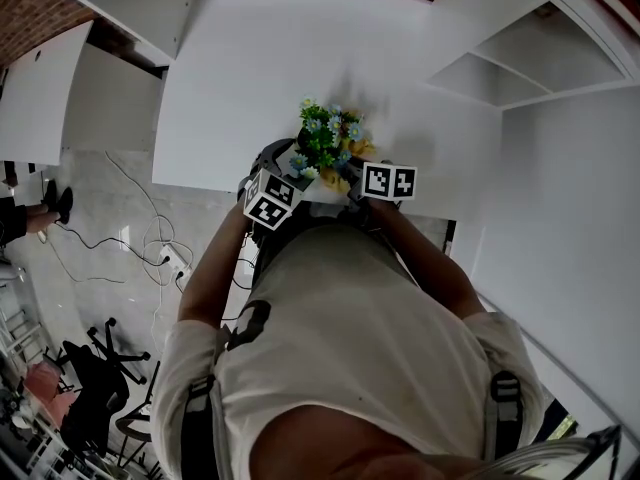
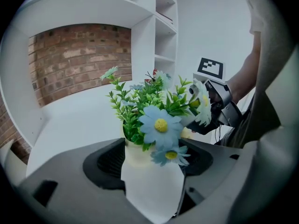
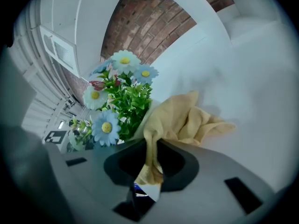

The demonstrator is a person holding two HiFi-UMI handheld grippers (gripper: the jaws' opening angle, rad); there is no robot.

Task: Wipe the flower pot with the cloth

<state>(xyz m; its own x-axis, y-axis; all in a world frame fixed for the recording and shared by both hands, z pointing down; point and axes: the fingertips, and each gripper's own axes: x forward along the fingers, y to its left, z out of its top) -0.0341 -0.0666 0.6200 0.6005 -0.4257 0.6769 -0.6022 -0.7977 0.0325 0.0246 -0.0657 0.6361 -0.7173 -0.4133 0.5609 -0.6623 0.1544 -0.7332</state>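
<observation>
Two grippers loaded; flower pot (image 2: 134,152) upright at 6 o'clock edge of table (image 1: 300,68).
Pot body clamped in left gripper (image 2: 152,171); right gripper (image 3: 147,171), jaws narrow, pinches yellow cloth (image 3: 180,120), pot toward its 10 o'clock.

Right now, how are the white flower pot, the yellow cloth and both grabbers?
White flower pot with blue daisies: upright, clamped by the left gripper.
Yellow fabric cloth: bunched, pinched by the right gripper, beside the daisies.
Left gripper: shut on the pot.
Right gripper: shut on the cloth.

Table (image 1: 300,58) stretches open beyond the flower pot (image 2: 133,154), shelving (image 1: 520,58) at right.
</observation>
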